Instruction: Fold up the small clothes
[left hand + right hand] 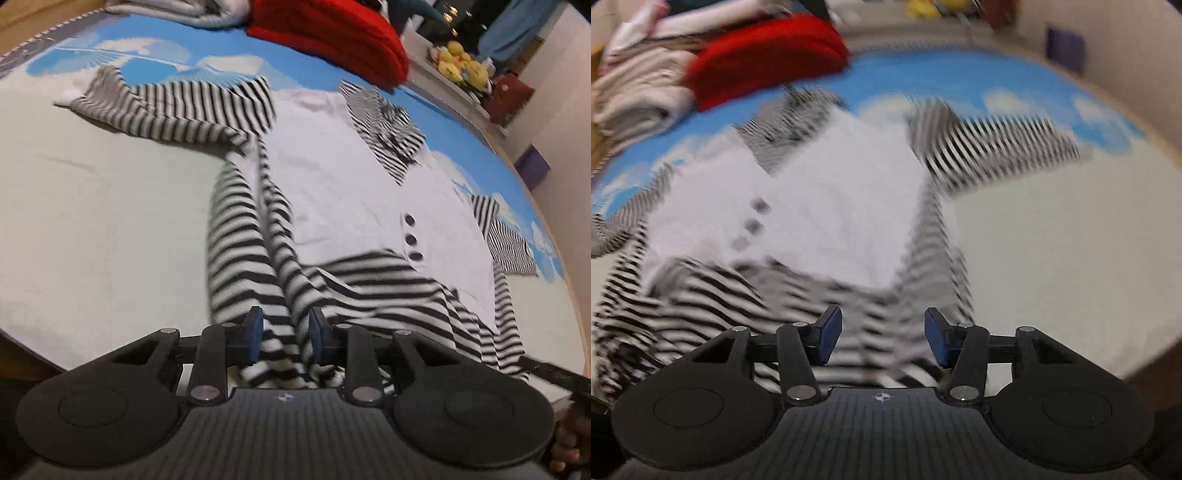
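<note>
Left gripper (285, 334) jaws clench bunched striped knit of the romper (354, 192); right gripper (882, 338) jaws released; red blanket (328, 37) top centre.

A small white top (343, 177) with black-and-white striped sleeves, collar and hem lies spread on a bed, front up. Three dark buttons (410, 240) run down its chest. One striped sleeve (166, 107) stretches out flat to the side. The striped lower edge (273, 295) is bunched and lifted off the bed. The right wrist view is blurred.
</note>
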`<state>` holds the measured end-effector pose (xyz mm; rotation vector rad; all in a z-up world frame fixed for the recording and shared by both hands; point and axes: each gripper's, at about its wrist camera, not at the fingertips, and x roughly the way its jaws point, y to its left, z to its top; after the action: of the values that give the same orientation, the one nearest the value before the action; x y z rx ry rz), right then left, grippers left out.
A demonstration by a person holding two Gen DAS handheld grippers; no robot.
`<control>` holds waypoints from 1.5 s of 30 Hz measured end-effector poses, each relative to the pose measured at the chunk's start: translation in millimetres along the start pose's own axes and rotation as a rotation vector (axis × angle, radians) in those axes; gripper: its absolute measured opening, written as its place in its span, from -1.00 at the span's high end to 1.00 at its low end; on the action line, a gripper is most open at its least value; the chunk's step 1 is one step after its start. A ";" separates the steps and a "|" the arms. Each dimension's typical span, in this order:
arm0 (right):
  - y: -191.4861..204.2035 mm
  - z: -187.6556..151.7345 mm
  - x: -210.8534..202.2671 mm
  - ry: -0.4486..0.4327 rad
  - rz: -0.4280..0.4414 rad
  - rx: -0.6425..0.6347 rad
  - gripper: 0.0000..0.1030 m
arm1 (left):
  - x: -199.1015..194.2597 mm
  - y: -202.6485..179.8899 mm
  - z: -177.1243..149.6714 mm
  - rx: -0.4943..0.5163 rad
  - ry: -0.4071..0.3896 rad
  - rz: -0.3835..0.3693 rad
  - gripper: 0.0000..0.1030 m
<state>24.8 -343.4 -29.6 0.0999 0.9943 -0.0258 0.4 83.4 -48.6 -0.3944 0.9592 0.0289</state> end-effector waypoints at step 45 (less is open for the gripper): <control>1.5 -3.5 33.4 0.150 -0.023 -0.011 -0.01 | 52.6 -36.8 -20.4 0.320 0.186 0.238 0.08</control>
<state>40.2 -340.8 -59.4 0.0812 1.1451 -0.0345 21.9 34.5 -89.5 0.0146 1.1692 0.0545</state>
